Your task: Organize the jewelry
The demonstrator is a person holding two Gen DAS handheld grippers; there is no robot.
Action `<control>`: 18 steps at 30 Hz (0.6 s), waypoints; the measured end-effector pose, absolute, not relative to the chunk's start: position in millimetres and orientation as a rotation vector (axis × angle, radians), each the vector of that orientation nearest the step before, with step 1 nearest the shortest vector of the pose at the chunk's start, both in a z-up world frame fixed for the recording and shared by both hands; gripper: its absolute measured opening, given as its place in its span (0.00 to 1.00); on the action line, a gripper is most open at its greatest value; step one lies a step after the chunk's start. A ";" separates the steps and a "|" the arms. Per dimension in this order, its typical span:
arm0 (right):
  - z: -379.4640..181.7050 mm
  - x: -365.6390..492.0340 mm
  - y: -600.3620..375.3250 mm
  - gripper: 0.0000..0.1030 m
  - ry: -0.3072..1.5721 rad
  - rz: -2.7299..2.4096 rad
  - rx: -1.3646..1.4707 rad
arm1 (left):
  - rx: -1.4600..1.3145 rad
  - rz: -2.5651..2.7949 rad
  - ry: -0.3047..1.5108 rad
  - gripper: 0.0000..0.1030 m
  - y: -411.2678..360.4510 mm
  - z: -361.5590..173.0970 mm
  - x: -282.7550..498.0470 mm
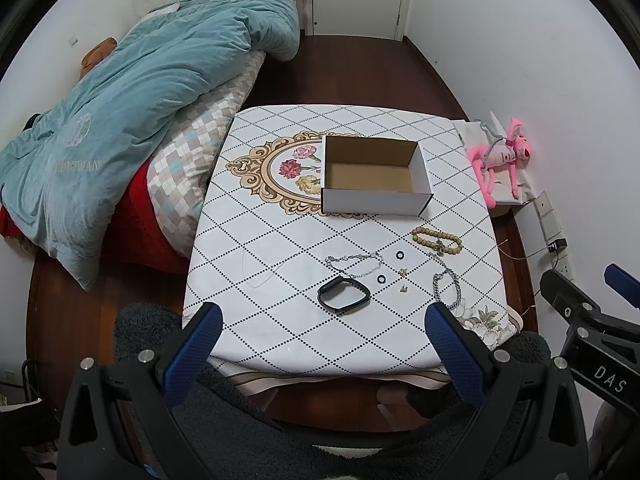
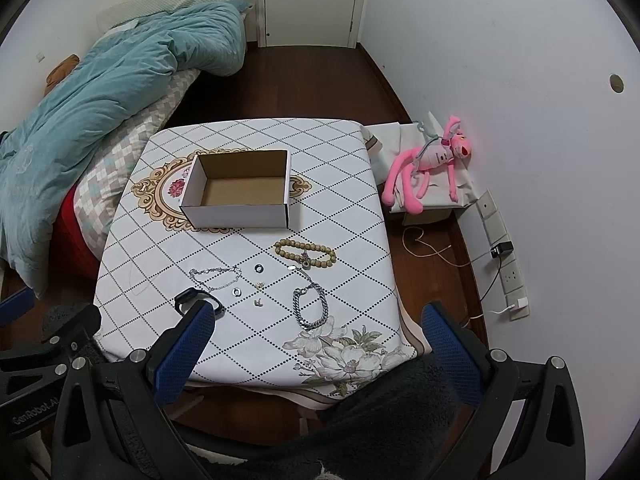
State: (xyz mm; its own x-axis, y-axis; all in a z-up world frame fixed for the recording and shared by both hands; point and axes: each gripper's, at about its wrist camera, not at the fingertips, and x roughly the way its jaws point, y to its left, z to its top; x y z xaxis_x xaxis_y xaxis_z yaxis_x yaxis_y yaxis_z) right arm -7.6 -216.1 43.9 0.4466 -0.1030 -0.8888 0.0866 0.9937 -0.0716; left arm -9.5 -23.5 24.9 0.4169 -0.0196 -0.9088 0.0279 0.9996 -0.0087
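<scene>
Both tools hang above the near desk edge, jaws spread wide, nothing held: left tool (image 1: 320, 336) and right tool (image 2: 316, 332) each w/ blue pads apart. Neither touches any jewelry.

Just ahead of the left tool lies the black band (image 1: 344, 293), closest item. Slightly beyond it: thin silver bracelet (image 1: 354, 264), two small black rings (image 1: 381, 279) (image 1: 399, 255), and a couple of tiny earring-like bits (image 1: 403, 280), too small to tell exactly. Ahead of the right tool sits the chunky silver chain bracelet (image 2: 310, 306); farther out, the wooden bead bracelet (image 2: 306, 255). Pieces lie apart from each other, though the chain's thin tail runs up near the beads.

Beyond all of that, toward the far half of the desk (image 1: 280, 320), stands the open cardboard box (image 1: 374, 176), and it looks empty; bare brown floor visible inside in both views.

Progress, judging from this: nothing done yet. All pieces are out on the cloth, none in the box. Left to do: pick up each item & drop it in. Band and chain look easiest to take first, being nearest; rings and tiny bits probably fiddly.

Off-desk: bed w/ teal duvet (image 1: 140, 92) to the left, pink plush toy (image 2: 428, 160) to the right by the wall.
</scene>
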 end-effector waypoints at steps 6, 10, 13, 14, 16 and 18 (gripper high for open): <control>22.1 6.5 -226.9 1.00 1.113 -0.151 -0.002 | 0.035 0.004 1.131 1.00 -15.2 -1.3 12.5; -15.3 28.9 -244.6 1.00 1.151 -0.196 0.015 | 0.053 0.040 1.156 1.00 -7.9 -39.9 37.0; -55.0 43.5 -256.4 0.90 1.211 -0.219 0.015 | 0.057 0.034 1.221 0.99 -2.4 -80.6 53.8; -70.3 47.0 -260.0 0.87 1.233 -0.226 0.012 | 0.061 0.035 1.235 0.94 -0.4 -90.2 55.6; -99.0 51.4 -266.2 0.84 1.278 -0.237 0.009 | 0.061 0.027 1.280 0.88 2.5 -115.4 61.3; -124.4 52.1 -270.8 0.80 1.316 -0.244 0.019 | 0.062 0.021 1.321 0.85 3.8 -134.2 64.1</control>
